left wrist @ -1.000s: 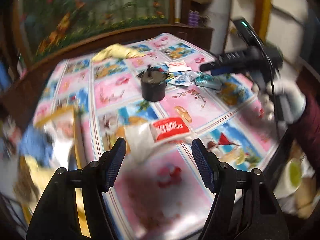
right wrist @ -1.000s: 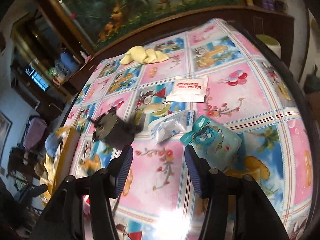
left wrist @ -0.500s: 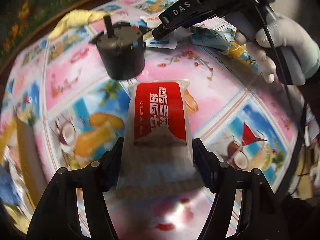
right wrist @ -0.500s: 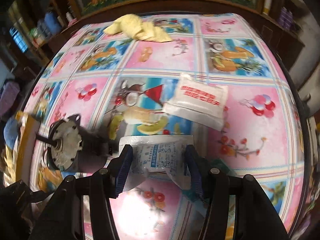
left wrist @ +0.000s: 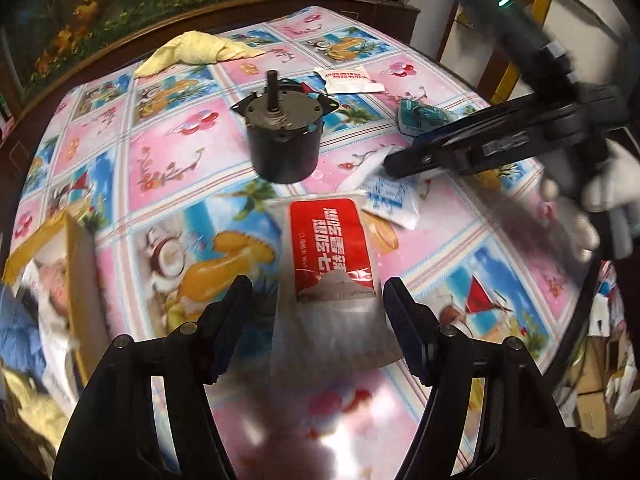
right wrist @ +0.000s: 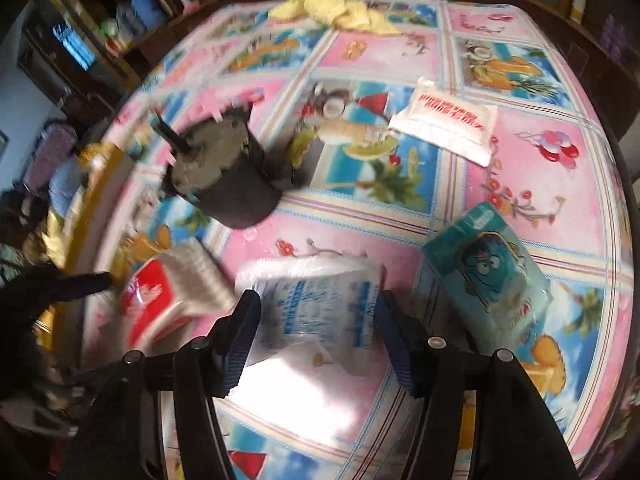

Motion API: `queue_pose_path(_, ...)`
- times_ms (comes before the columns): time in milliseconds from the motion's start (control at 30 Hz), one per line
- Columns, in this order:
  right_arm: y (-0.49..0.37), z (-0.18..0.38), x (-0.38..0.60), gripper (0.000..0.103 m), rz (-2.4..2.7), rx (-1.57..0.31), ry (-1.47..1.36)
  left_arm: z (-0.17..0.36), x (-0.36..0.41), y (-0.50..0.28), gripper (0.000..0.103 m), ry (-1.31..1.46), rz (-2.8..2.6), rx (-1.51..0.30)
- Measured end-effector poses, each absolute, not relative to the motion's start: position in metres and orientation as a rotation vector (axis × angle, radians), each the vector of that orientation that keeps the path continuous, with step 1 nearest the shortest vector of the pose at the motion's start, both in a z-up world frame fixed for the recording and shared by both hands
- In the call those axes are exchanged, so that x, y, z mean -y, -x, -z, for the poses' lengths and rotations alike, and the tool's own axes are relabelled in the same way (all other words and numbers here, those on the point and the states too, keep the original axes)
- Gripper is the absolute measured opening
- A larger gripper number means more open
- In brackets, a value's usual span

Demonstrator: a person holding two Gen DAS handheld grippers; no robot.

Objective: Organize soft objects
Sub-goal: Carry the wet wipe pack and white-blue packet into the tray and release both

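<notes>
Since a second ago both grippers have come down over the packets on the patterned tablecloth (left wrist: 168,152), and the red-and-white packet (left wrist: 326,264), then lying crosswise ahead of the left gripper (left wrist: 318,312), now lies lengthwise between its fingers. Those jaws stand about half apart with a gap showing on each side of the packet, so they hold nothing. The right gripper (right wrist: 316,332) straddles a white packet with blue print (right wrist: 320,304); its jaws are opening, the packet between them but not pinched.

The red panel bears white characters, turned sideways and too smeared to read. A second red-printed white packet (right wrist: 444,124) lies further out on the cloth, its writing also too small. The teal packet (right wrist: 488,276) just beside the right gripper shows a cartoon face. On the right gripper's arm in the left view, raised letters are blurred beyond reading.

A black motor (left wrist: 282,136) with a shaft stands upright near the middle, a yellow cloth (left wrist: 200,50) at the far edge. The box (left wrist: 76,264) at the left is cut off and blurred. A gloved hand (left wrist: 592,200) grips the right handle.
</notes>
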State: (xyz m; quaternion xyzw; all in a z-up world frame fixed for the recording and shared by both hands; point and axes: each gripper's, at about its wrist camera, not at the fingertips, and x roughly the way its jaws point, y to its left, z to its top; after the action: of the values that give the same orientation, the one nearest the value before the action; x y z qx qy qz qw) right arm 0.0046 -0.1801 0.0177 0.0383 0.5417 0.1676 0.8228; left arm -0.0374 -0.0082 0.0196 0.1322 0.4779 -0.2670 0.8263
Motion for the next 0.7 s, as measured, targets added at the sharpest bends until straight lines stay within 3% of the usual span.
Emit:
queue_pose_path(100,0.003,-0.026,0.192,0.063,-0.335,-1.090,-0.088,0.001,0.025,0.022,0.069,-0.333,0.532,-1.045)
queue_pose_path(133,0.004,-0.026,0.193,0.064,-0.333,-1.088,-0.081,0.005,0.028,0.016,0.078,-0.323,0.524,-1.042)
queue_pose_path(300,-0.003,-0.015,0.185,0.064,-0.339,-1.114,-0.065,0.009,0.022,0.002,0.081,-0.261,0.455,-1.049)
queue_pose_path(367,-0.005,-0.015,0.183,0.064,-0.340,-1.112,-0.070,0.007,0.015,0.001,0.071,-0.240,0.441,-1.042)
queue_pose_path(400,-0.006,-0.014,0.181,0.064,-0.342,-1.112,-0.068,0.005,0.013,0.002,0.052,-0.237,0.441,-1.032)
queue_pose_path(500,-0.005,-0.011,0.172,0.064,-0.346,-1.131,-0.042,0.001,0.003,0.005,0.049,-0.191,0.469,-1.034)
queue_pose_path(600,-0.001,-0.004,0.155,0.077,-0.319,-1.123,0.031,-0.002,-0.003,0.014,0.049,-0.162,0.465,-1.031)
queue_pose_path(700,0.015,0.002,0.130,0.080,-0.283,-1.048,0.187,-0.010,-0.010,0.027,0.049,-0.130,0.464,-1.012)
